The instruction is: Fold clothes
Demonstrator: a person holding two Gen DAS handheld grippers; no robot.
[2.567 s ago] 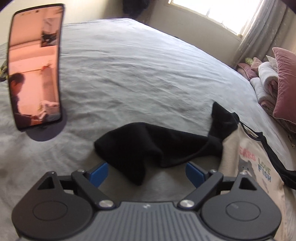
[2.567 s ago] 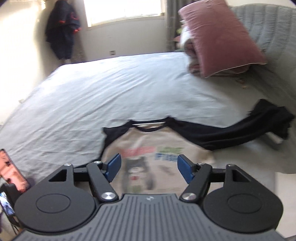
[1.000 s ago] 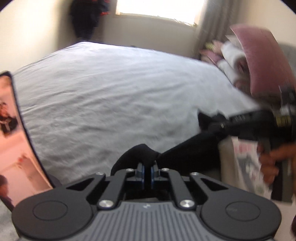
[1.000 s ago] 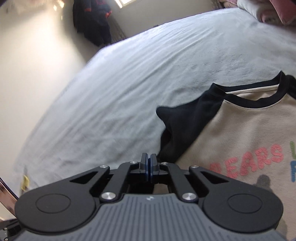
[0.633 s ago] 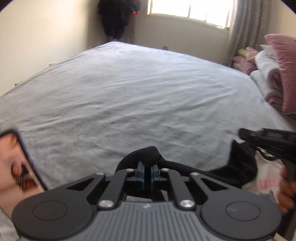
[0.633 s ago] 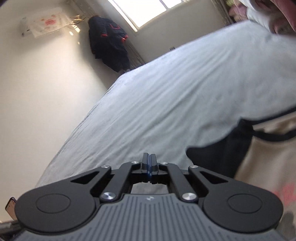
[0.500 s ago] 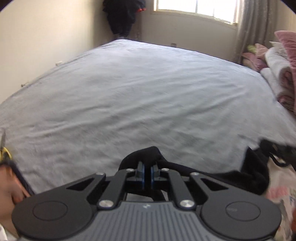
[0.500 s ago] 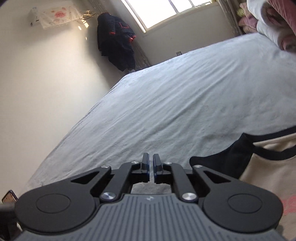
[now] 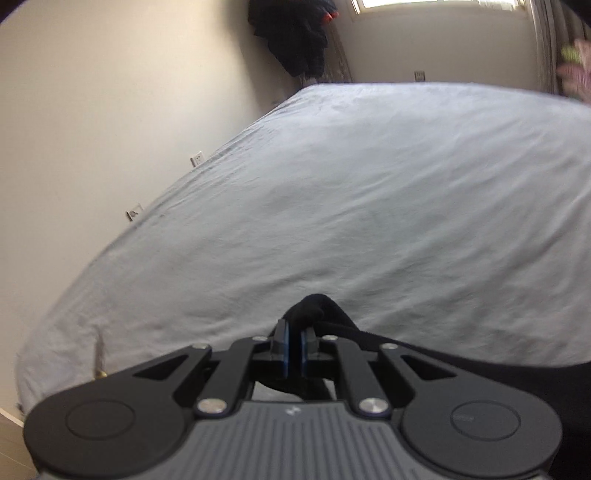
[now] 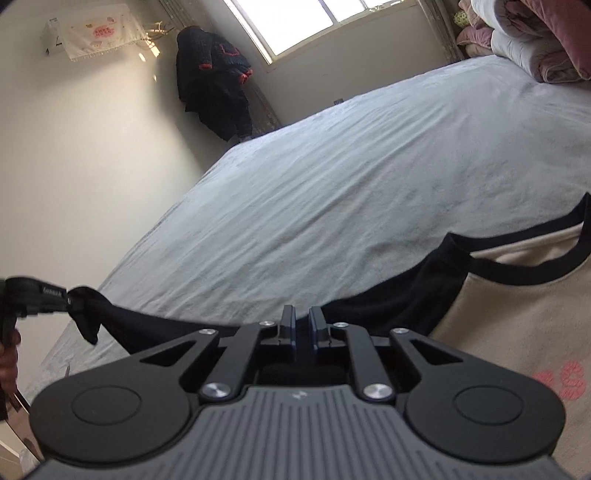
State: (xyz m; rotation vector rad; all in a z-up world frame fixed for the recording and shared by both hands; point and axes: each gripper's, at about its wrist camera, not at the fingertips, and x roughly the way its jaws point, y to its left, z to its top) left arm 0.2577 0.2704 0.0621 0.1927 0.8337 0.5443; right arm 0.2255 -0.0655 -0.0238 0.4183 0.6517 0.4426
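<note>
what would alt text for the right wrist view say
The right claw, jaws slightly apart with nothing between them, hovers over a shirt with black sleeves on a grey bed. At far left the left claw pinches the sleeve end, stretching it out. A dark coat hangs by the window.

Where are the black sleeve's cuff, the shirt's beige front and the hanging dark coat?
black sleeve's cuff (image 10: 86, 314): right wrist view, bunched end at the left gripper (image 10: 68, 296).
shirt's beige front (image 10: 517, 317): right wrist view, chest panel below collar.
hanging dark coat (image 10: 216, 81): right wrist view, its middle.
</note>
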